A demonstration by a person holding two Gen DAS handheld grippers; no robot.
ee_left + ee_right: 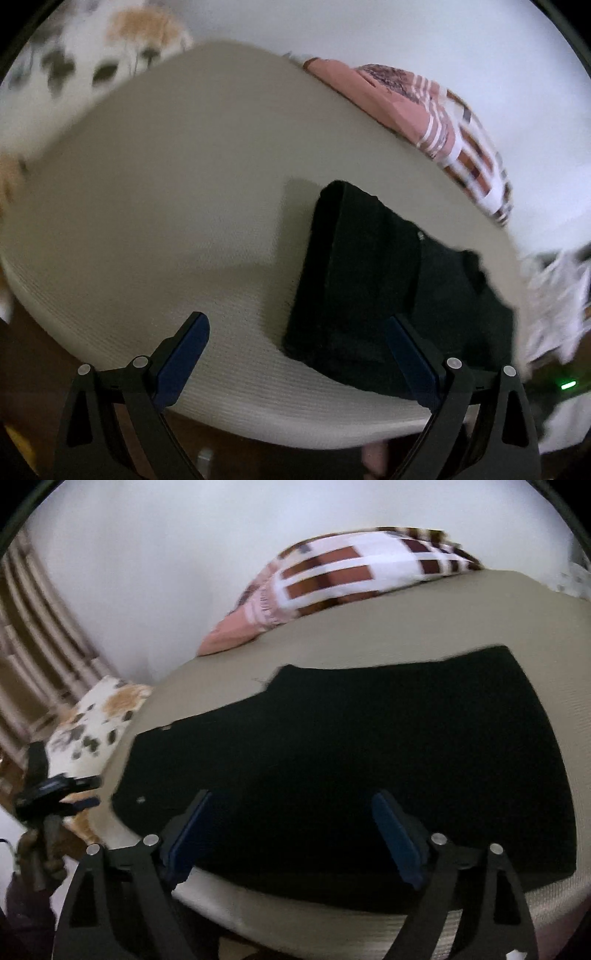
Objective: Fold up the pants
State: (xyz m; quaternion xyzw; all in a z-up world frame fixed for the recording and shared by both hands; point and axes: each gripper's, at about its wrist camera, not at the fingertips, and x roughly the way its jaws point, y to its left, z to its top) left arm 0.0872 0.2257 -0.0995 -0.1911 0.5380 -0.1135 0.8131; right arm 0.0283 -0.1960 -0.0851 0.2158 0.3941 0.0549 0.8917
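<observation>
Black pants (351, 760) lie flat on bed (406, 627), long axis crosswise ahead of right tongs (291, 834); dark, folded. Left tongs (295, 354) and right tongs spread wide, empty.

Pants (351, 757) lie on the bed (388, 635), pillows (332, 572) behind them

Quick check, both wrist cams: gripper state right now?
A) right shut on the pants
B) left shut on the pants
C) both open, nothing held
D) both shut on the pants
C: the left gripper and right gripper have fingers spread wide, with the black pants flat on the bed.
</observation>
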